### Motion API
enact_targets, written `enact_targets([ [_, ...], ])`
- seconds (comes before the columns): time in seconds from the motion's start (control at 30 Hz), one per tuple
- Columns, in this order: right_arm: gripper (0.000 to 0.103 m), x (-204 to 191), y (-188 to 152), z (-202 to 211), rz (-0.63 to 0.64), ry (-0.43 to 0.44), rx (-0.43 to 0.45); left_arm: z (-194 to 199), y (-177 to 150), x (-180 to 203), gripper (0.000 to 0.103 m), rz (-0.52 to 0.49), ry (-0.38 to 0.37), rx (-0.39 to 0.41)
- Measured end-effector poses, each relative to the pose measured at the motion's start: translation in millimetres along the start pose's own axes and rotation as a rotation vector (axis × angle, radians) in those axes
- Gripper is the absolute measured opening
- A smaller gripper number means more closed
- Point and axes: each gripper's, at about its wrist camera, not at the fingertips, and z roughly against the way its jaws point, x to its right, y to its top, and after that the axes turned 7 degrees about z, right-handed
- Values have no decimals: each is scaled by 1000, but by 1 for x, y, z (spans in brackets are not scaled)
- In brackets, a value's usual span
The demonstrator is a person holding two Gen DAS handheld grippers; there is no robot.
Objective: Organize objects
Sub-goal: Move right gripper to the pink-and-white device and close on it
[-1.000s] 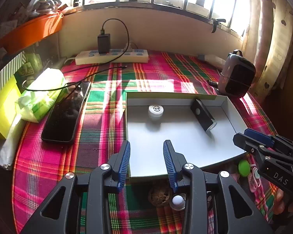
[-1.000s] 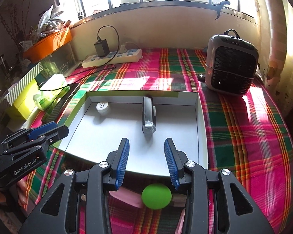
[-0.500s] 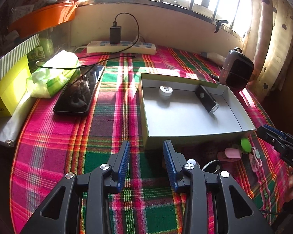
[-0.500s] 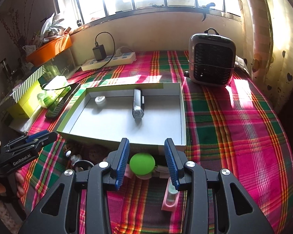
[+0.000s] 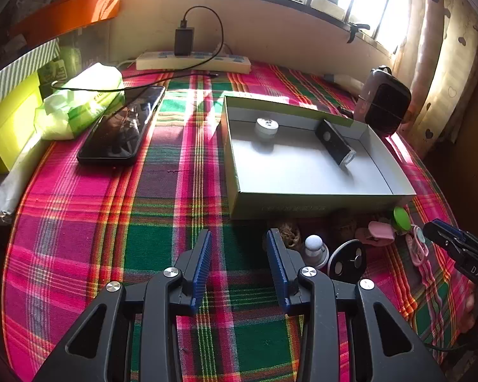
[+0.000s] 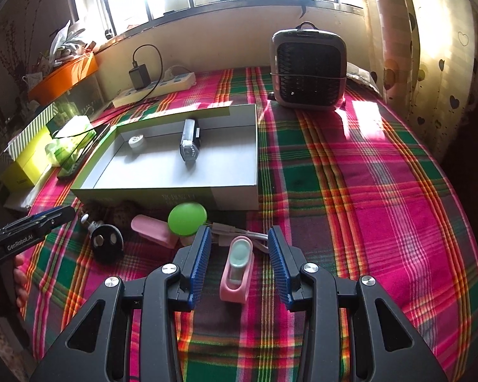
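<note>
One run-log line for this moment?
left gripper: open, empty | right gripper: open, over pink case | box: torch, white cap

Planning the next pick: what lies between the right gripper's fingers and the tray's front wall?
In the right wrist view, ahead of the right gripper, a pink device, a white cable and a green disc precede the tray.

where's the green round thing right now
In the right wrist view the green round thing lies on the plaid cloth just outside the box's near wall, beside the pink clip.
</note>
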Motion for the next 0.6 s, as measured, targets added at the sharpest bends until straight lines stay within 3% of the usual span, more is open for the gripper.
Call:
enact_targets([
  [0.6,39,-7,-15,-19,39,6,-61,-5,1,4,34,-2,-14,-9],
])
